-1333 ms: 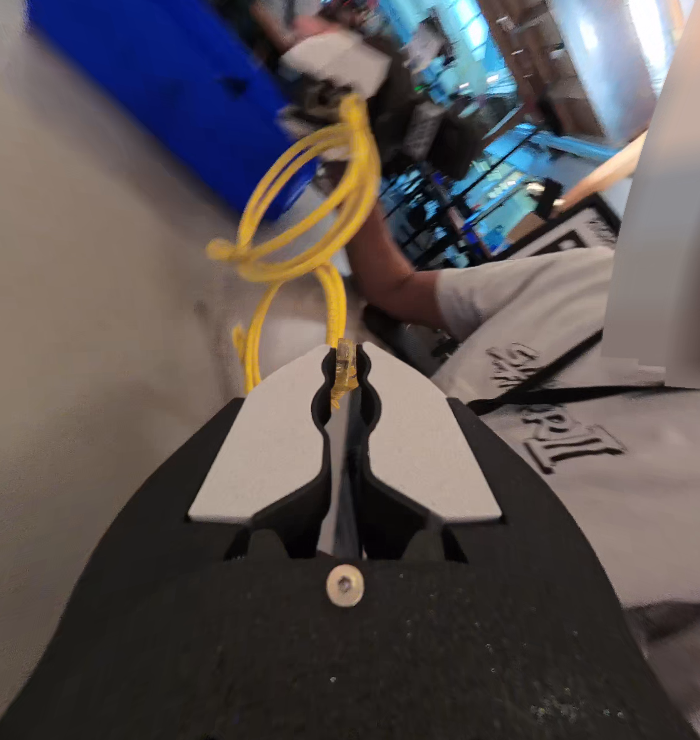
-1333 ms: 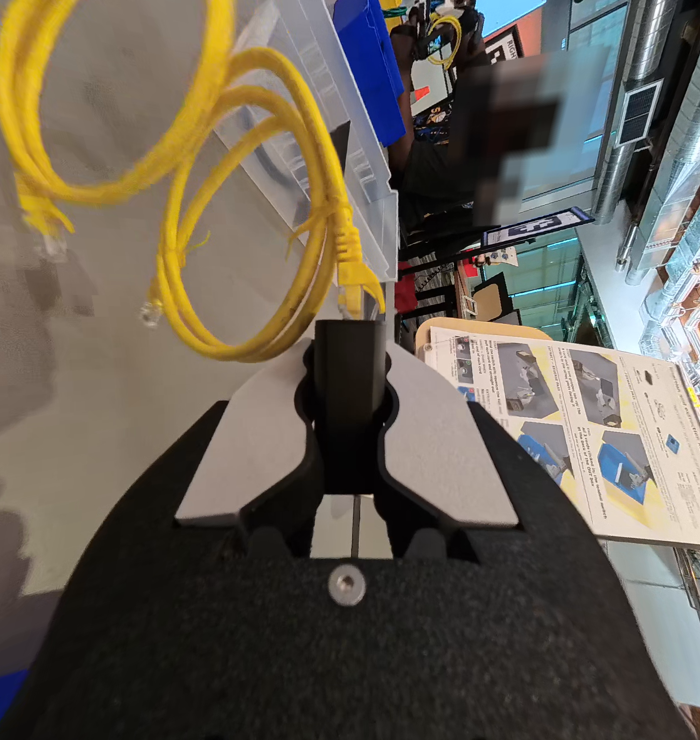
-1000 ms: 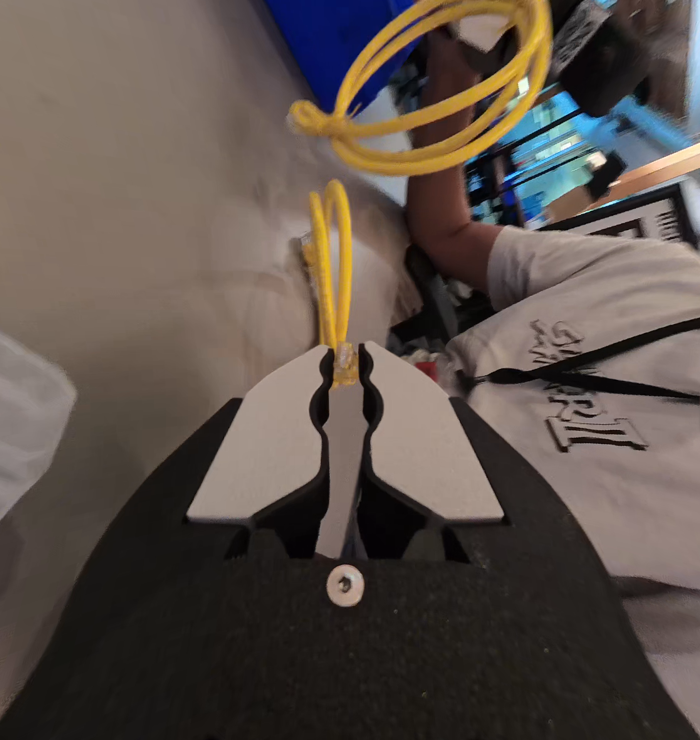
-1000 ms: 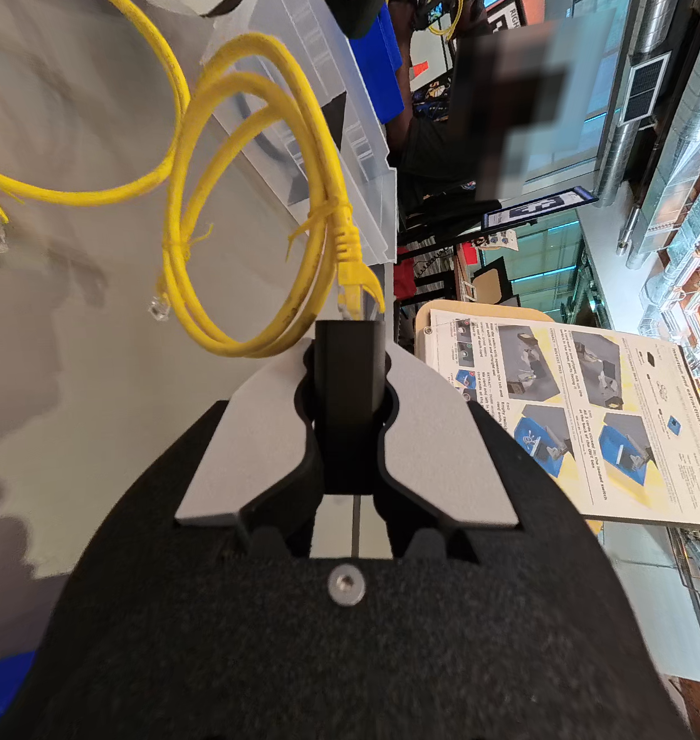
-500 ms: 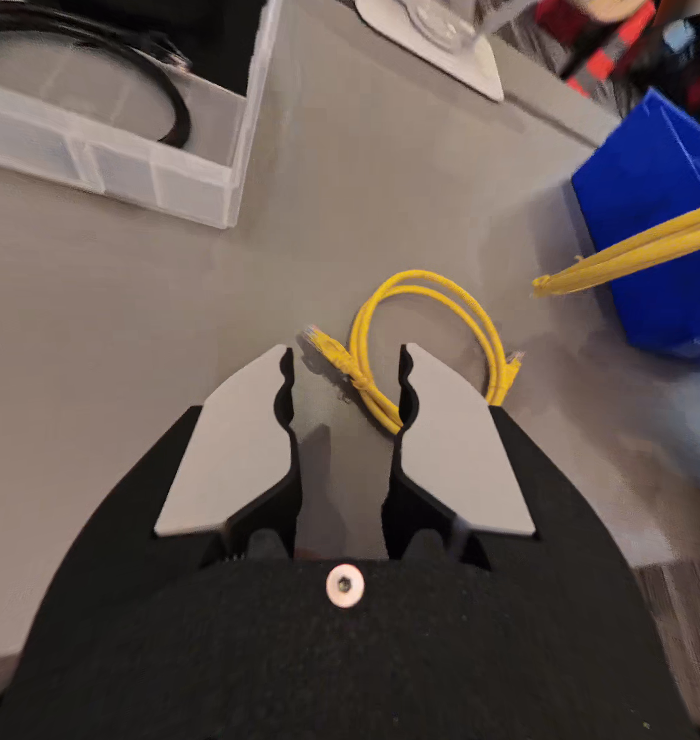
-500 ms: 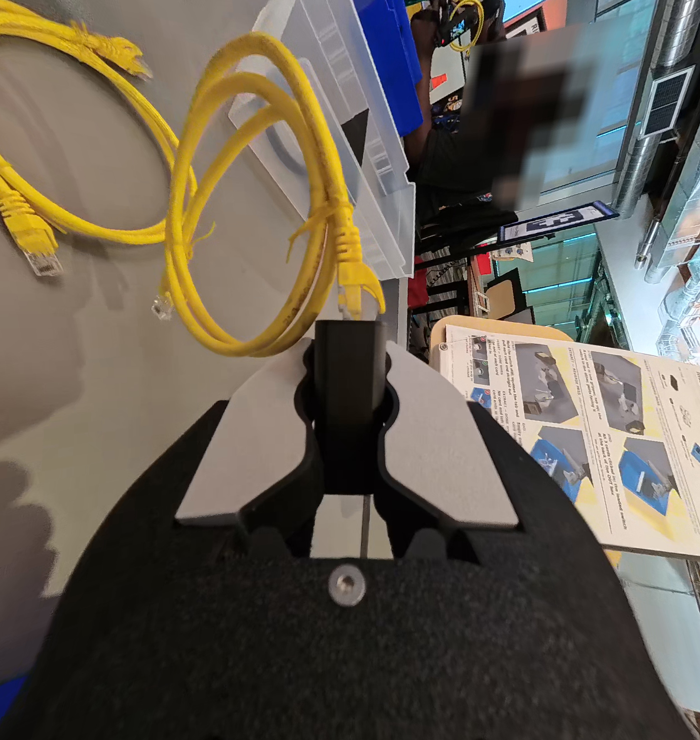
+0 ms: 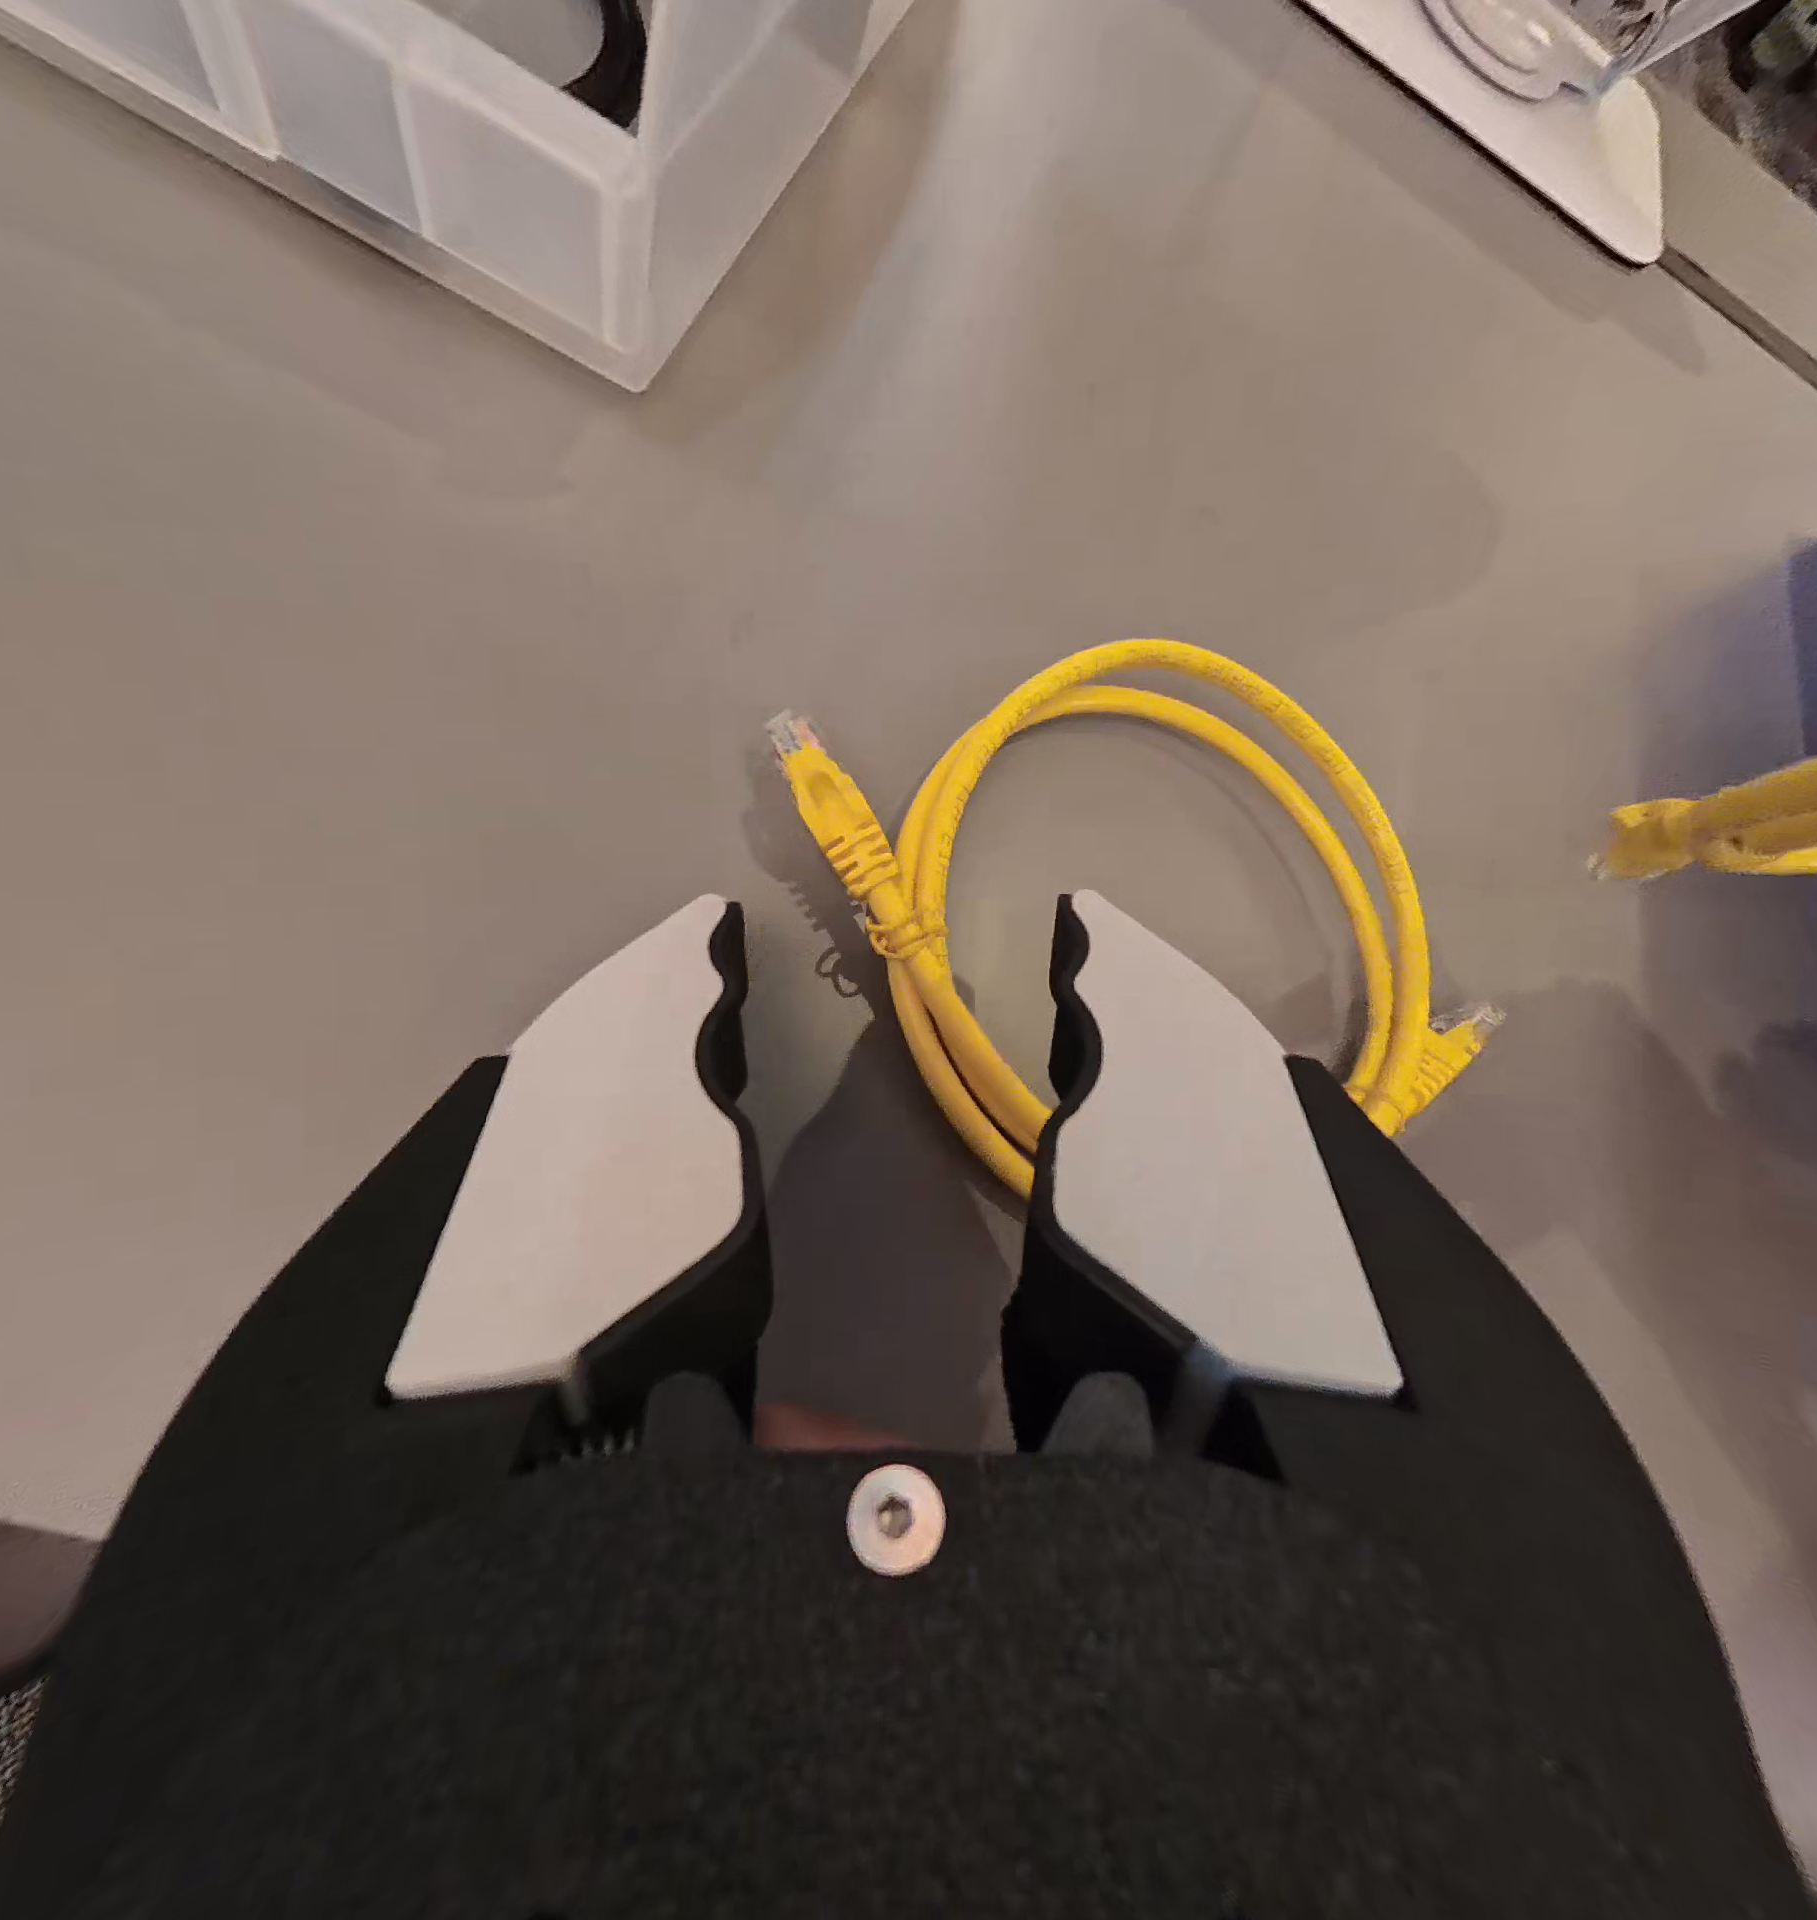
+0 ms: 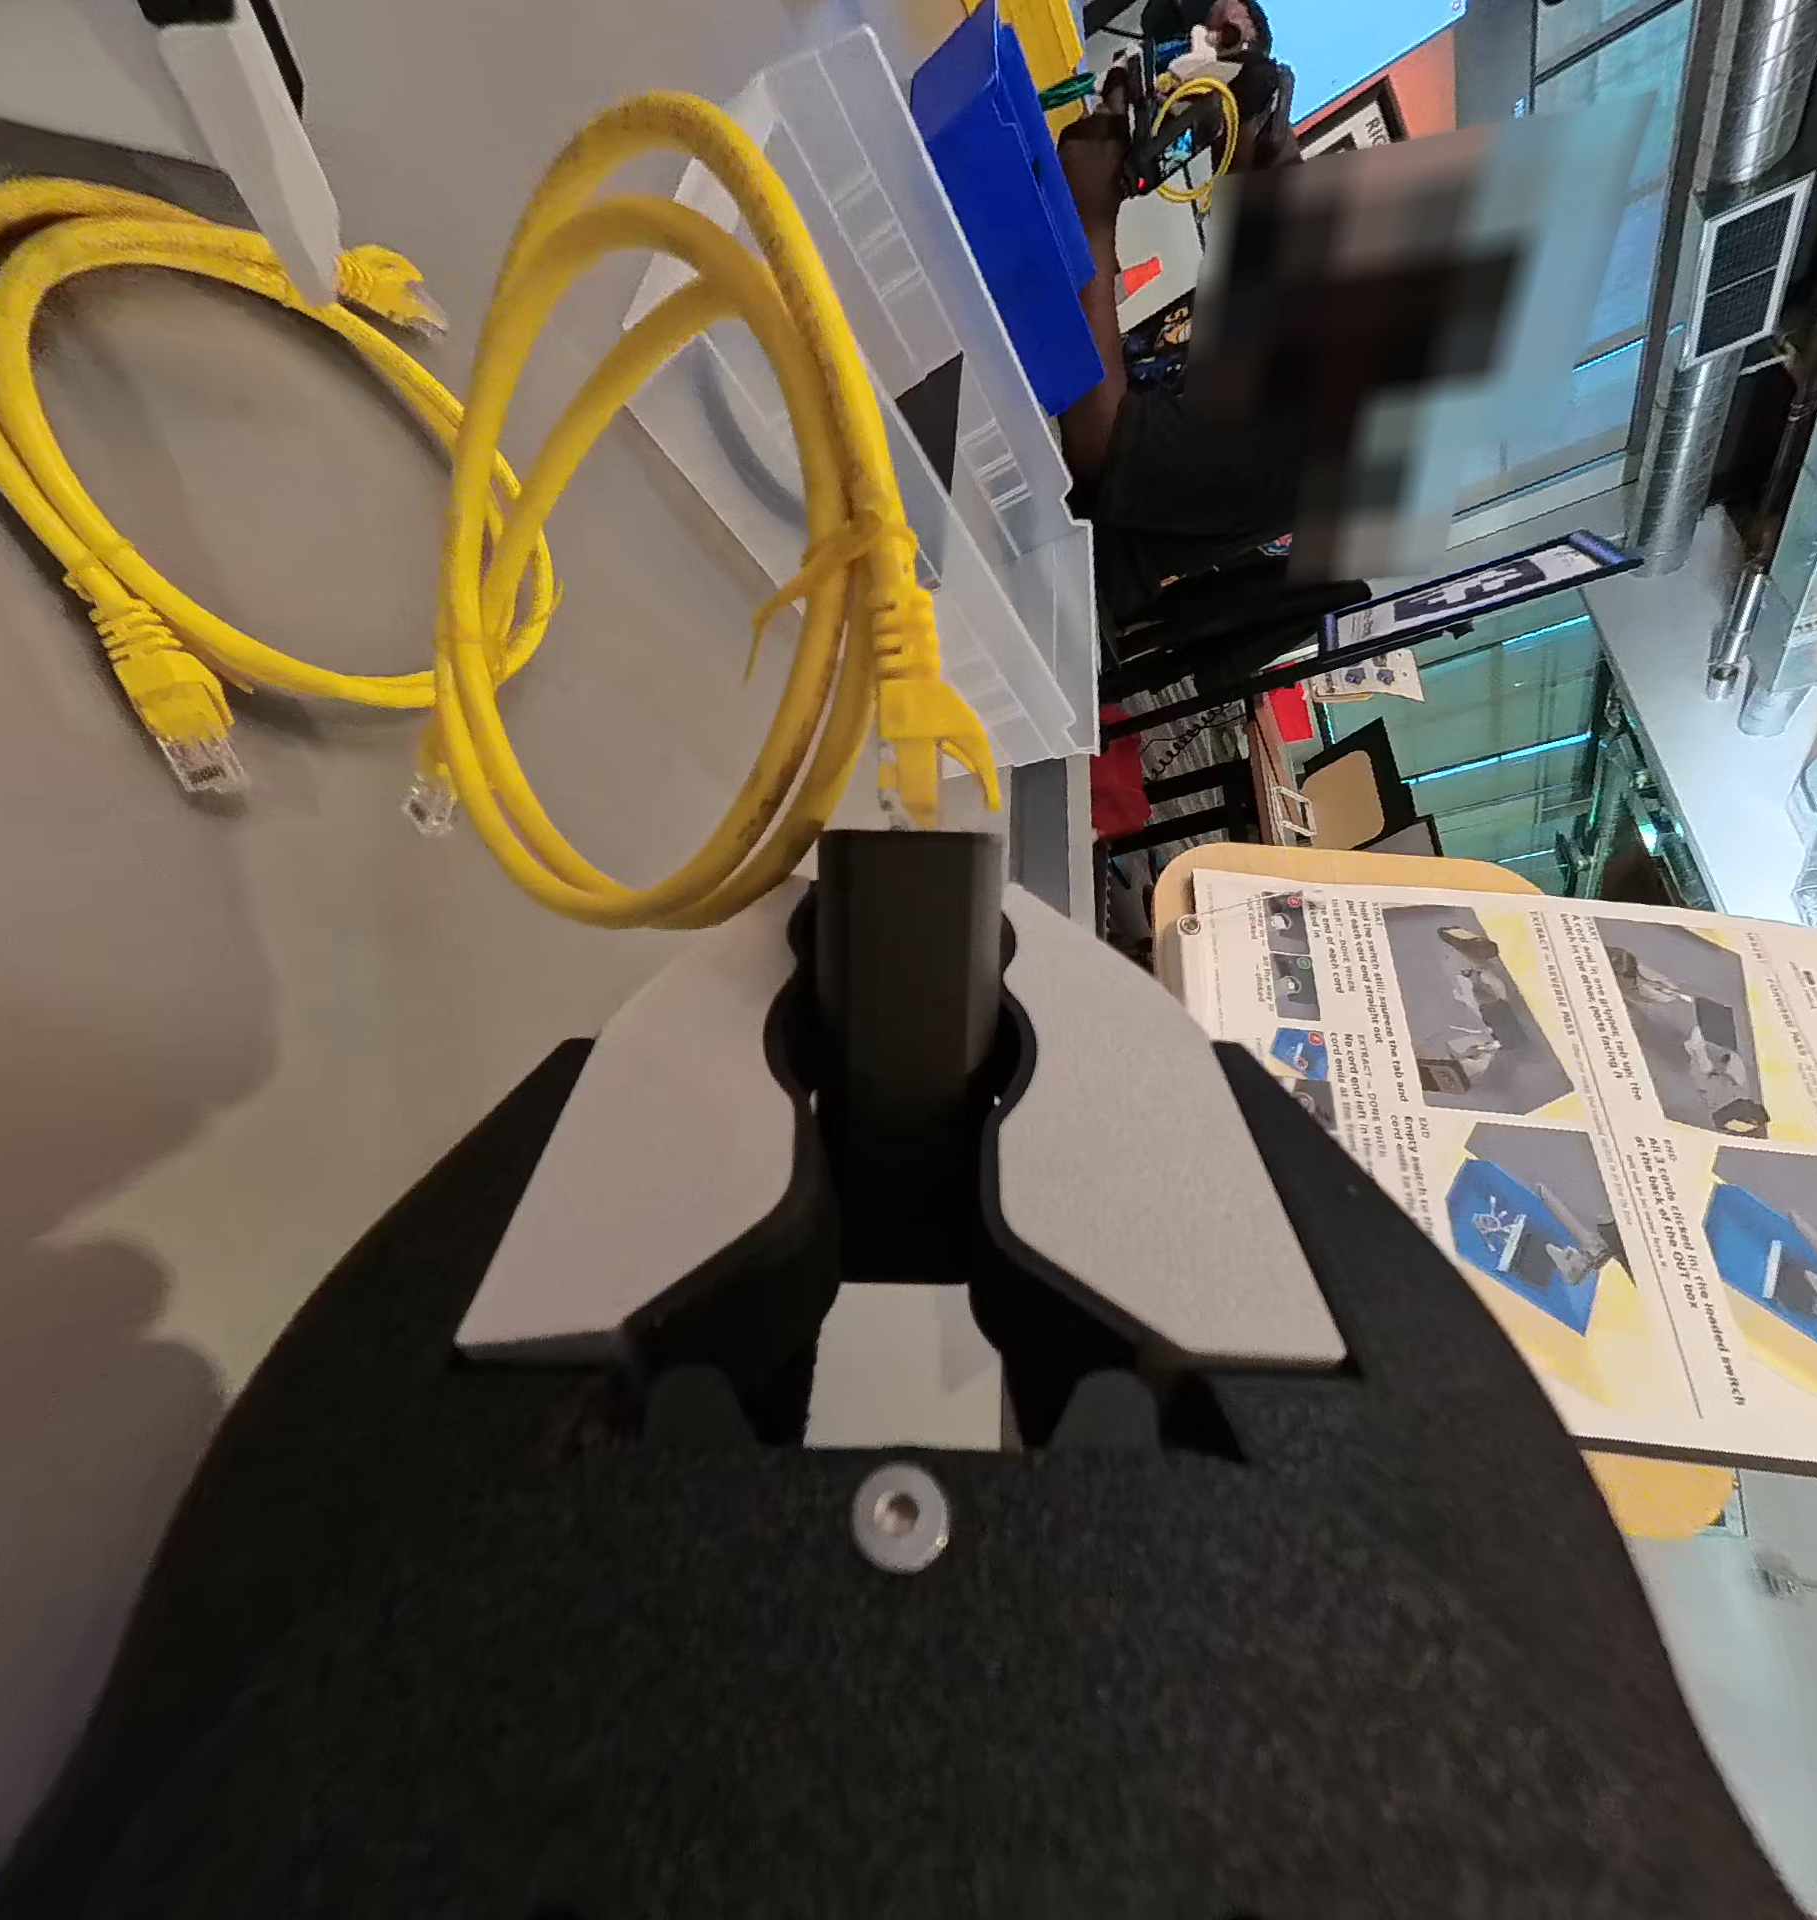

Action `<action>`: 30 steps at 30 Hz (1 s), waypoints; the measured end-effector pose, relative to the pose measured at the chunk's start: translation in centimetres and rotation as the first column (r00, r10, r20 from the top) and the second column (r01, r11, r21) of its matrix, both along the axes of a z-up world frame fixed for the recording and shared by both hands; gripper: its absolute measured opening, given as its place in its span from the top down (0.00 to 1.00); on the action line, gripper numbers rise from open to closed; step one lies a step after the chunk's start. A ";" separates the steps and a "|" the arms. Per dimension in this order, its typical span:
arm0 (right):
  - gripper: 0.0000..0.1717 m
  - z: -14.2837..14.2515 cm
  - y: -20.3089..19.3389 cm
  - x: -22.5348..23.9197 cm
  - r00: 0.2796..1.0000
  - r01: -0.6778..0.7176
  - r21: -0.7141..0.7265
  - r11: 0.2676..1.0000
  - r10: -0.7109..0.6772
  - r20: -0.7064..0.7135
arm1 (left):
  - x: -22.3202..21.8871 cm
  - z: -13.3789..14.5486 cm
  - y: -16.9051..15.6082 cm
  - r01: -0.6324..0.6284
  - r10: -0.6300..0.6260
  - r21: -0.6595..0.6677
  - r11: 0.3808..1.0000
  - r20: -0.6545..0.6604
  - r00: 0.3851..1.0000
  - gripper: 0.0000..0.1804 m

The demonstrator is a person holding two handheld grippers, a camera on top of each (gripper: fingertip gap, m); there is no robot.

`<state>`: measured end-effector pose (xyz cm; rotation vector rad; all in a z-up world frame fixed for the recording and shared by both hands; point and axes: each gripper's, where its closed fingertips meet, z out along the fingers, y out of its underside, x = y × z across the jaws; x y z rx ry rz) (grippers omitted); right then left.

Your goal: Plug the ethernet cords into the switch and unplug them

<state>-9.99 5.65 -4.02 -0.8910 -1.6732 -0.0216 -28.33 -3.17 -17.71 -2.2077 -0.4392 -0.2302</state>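
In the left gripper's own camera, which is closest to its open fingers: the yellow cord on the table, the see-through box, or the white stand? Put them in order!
From the left gripper, nearest first:
1. Yellow ethernet cord: coiled on the grey table, partly between the fingertips.
2. Clear plastic bin: up and to the left.
3. White stand base: far corner, upper right.

Even indoor light, soft shadows, blurred, warped edges.

Left wrist view: steeply down along its fingers, close over the grey table (image 7: 468,623). Right wrist view: rolled sideways, low over it, toward the room. Shared: tabletop, coiled yellow cord (image 7: 1247,790) (image 8: 73,416), clear bin (image 7: 488,177) (image 8: 935,416)
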 end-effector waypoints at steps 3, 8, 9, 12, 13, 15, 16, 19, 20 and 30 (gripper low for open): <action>0.85 -0.4 0.2 0.1 1.000 0.000 -0.015 1.000 0.000 0.003 | -0.1 -0.2 0.5 -0.016 0.016 -0.009 1.000 -0.018 1.000 0.71; 0.85 -0.8 0.4 0.1 1.000 0.002 -0.031 1.000 -0.002 0.008 | 0.3 -0.4 1.4 0.031 -0.031 -0.007 0.999 0.016 0.999 0.93; 0.85 -0.8 0.4 0.1 1.000 0.002 -0.034 0.999 -0.001 0.009 | 1.1 -0.2 1.5 0.093 -0.094 0.019 0.995 0.084 0.992 0.93; 0.85 -1.0 0.4 0.1 1.000 0.002 -0.038 0.999 -0.002 0.013 | 2.8 0.1 1.5 0.207 -0.212 0.047 0.977 0.257 0.943 0.91; 0.85 -1.0 0.4 0.1 1.000 0.004 -0.039 0.999 -0.003 0.014 | 2.8 -0.1 1.3 0.223 -0.218 0.009 0.975 0.252 0.943 0.89; 0.85 -1.1 0.5 0.1 1.000 0.007 -0.042 0.999 -0.006 0.017 | 2.1 -0.2 1.2 0.222 -0.209 -0.051 0.974 0.192 0.959 0.85; 0.85 -1.1 0.5 0.1 1.000 0.007 -0.043 0.999 -0.006 0.016 | 2.1 -0.1 1.1 0.233 -0.221 -0.056 0.971 0.168 0.961 0.83; 0.85 -1.2 0.5 0.1 1.000 0.007 -0.048 0.999 -0.006 0.014 | 2.2 0.5 1.1 0.229 -0.225 -0.037 0.973 0.088 0.970 0.78; 0.85 -1.2 0.5 0.1 1.000 0.007 -0.049 0.999 -0.006 0.013 | 2.5 0.5 1.1 0.224 -0.221 -0.043 0.974 0.074 0.973 0.77; 0.85 -0.9 0.5 0.4 1.000 0.006 -0.056 0.998 -0.006 0.003 | 5.0 -0.2 2.9 0.133 -0.131 -0.034 0.991 0.050 0.990 0.70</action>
